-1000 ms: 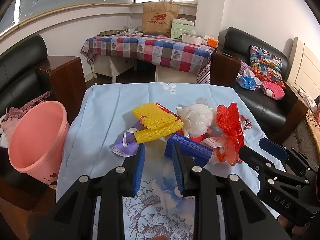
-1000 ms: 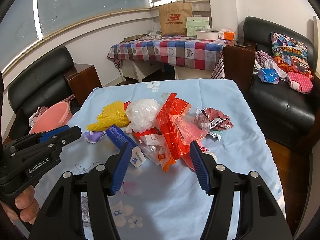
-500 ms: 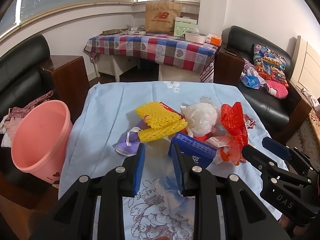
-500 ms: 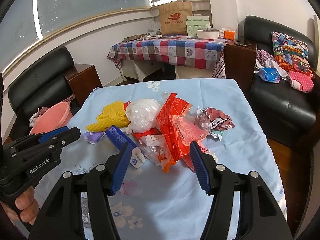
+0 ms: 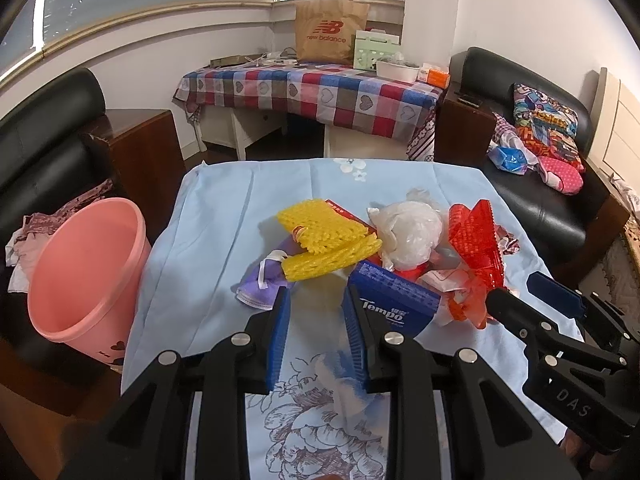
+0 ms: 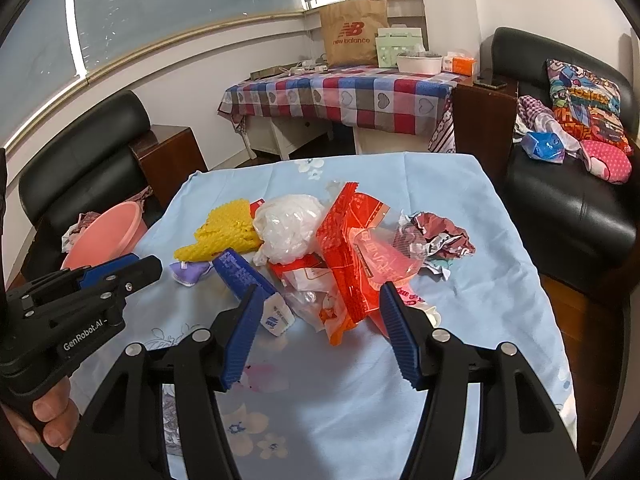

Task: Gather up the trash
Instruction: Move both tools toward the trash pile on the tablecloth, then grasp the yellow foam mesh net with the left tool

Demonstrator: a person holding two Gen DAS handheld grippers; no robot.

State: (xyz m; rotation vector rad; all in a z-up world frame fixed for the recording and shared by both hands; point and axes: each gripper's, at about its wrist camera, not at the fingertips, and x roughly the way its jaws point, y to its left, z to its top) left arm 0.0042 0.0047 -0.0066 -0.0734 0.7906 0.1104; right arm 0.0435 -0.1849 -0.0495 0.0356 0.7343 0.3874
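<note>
A heap of trash lies on the light blue tablecloth (image 5: 208,240): a yellow foam net (image 5: 324,236), a purple face mask (image 5: 260,280), a blue Tempo tissue pack (image 5: 394,300), a white plastic bag (image 5: 408,232), a red wrapper (image 5: 476,240) and a crumpled foil wrapper (image 6: 440,240). My left gripper (image 5: 318,300) hangs open just short of the mask and the tissue pack, nothing between its blue pads. My right gripper (image 6: 319,292) is open wide in front of the red wrapper (image 6: 352,248), touching nothing. A pink bin (image 5: 84,268) stands on the floor left of the table.
Black sofas flank the table, left (image 5: 44,120) and right (image 5: 540,200), the right one holding cushions and clothes. A checked table (image 5: 312,88) with a paper bag and boxes stands behind. A wooden side cabinet (image 5: 140,148) sits behind the bin. A hand (image 6: 48,420) holds the left gripper.
</note>
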